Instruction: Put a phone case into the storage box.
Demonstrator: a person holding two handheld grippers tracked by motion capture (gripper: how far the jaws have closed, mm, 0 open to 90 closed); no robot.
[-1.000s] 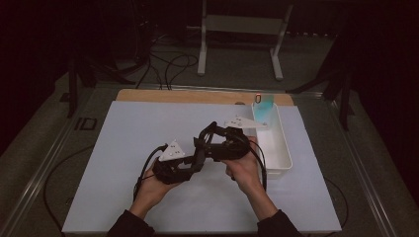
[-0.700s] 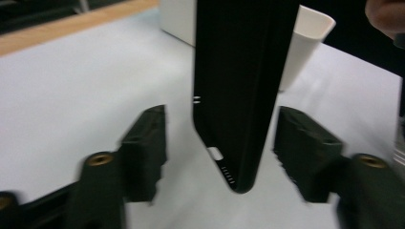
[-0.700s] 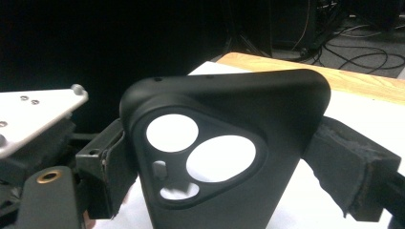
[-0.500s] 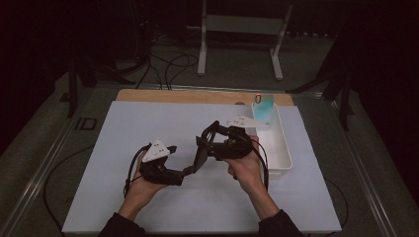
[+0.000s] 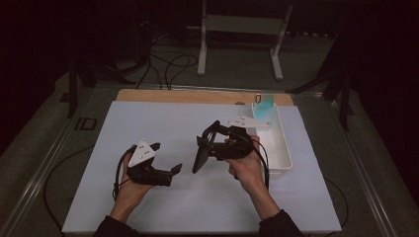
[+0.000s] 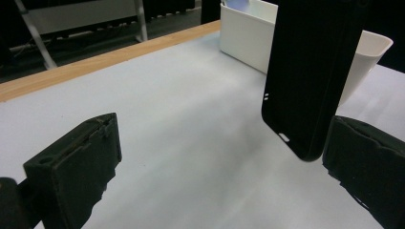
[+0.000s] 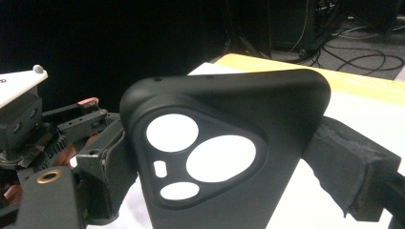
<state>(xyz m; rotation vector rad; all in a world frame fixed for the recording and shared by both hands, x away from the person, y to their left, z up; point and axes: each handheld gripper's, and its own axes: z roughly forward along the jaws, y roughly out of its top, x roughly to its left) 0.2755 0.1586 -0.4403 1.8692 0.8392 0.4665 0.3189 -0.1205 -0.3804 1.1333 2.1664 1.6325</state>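
The right gripper (image 5: pixel 210 148) has its jaws clamped on the black phone case (image 5: pixel 201 159), long axis hanging toward the worktop (image 5: pixel 163 123). The left gripper (image 5: pixel 165 158), jaws just opened and empty, stands just left of it.

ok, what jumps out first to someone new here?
The black phone case, clamped in the right gripper above the middle of the white table cover, its camera cutouts facing that gripper's camera. Left of it, the left gripper has just been opening, nothing between its jaws. A white bin sits at the right.
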